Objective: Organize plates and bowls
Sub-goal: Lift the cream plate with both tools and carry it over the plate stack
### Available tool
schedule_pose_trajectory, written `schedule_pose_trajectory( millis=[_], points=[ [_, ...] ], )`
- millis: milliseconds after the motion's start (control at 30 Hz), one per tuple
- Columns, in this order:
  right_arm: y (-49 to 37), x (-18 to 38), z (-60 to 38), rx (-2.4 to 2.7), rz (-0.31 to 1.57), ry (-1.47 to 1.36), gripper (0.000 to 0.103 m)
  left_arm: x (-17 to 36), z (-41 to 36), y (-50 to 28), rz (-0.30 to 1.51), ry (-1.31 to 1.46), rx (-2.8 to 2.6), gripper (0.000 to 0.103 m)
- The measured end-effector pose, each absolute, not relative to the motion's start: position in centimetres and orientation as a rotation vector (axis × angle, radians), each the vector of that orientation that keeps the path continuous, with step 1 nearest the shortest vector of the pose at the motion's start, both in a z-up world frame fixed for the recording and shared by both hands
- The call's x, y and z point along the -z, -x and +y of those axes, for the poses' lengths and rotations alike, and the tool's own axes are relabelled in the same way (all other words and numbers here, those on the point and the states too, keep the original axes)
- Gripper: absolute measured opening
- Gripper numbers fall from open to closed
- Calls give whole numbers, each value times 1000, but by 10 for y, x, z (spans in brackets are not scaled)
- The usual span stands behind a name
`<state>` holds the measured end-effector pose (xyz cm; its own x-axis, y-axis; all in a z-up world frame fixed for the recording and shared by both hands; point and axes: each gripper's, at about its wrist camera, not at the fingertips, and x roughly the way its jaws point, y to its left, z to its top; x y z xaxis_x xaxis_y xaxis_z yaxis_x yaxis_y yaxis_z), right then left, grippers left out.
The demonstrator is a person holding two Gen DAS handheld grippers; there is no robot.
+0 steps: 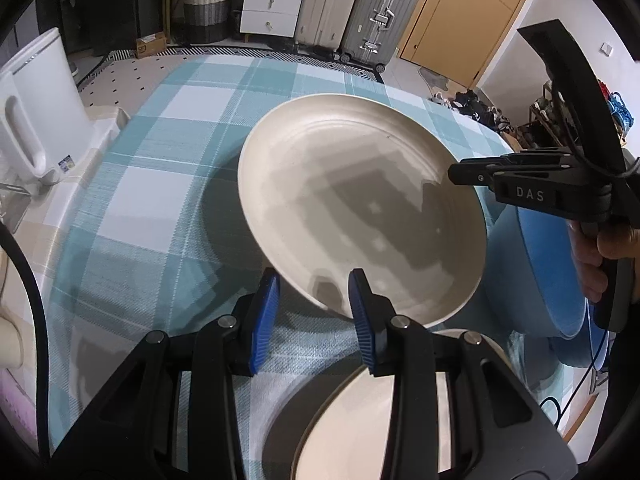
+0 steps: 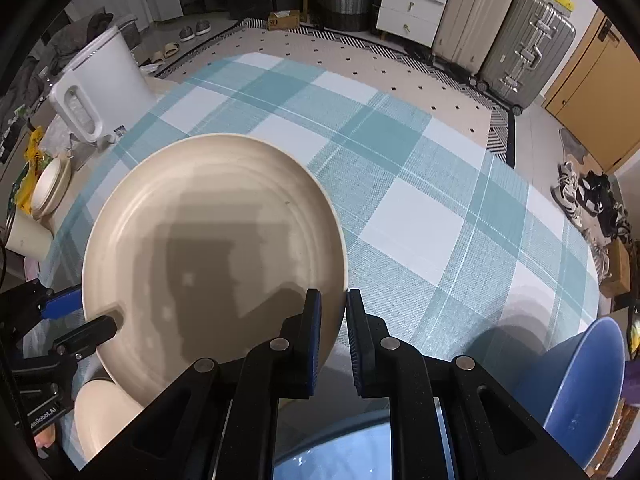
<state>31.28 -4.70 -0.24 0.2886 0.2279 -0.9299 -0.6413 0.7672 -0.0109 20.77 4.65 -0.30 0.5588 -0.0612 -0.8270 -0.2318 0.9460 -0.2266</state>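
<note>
We read "DAS" on the right gripper (image 1: 456, 172) body and "SF" on a cardboard box (image 1: 150, 46).

A lived-in home room: 2 hard-shell suitcases (image 1: 356, 12) stand at upper centre beside a white 3-drawer chest (image 1: 272, 0) and a woven laundry basket (image 1: 207, 4), with a wooden door (image 1: 460, 12) upper right, shoes (image 2: 580, 196) scattered at right.

The right tongs (image 2: 333, 322) pinch the near rim of a cream plate (image 2: 208, 248), tilted above the checked desk (image 2: 420, 200). The left tongs (image 2: 86, 314) grip its opposite edge. A blue bowl (image 2: 580, 392) stands at lower right.
</note>
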Motion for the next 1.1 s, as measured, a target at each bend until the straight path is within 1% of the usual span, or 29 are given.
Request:
schedule_pose_trajectory(
  millis=[600, 833, 1100],
  points=[
    [-251, -52, -59, -625, 1031, 361, 13, -47, 34, -141, 898, 298, -111, 33],
    [-219, -71, -70, -615, 989, 341, 13, -59, 21, -115, 879, 278, -102, 33],
    [-181, -81, -84, -599, 961, 319, 13, -63, 9, -82, 852, 274, -81, 33]
  ],
)
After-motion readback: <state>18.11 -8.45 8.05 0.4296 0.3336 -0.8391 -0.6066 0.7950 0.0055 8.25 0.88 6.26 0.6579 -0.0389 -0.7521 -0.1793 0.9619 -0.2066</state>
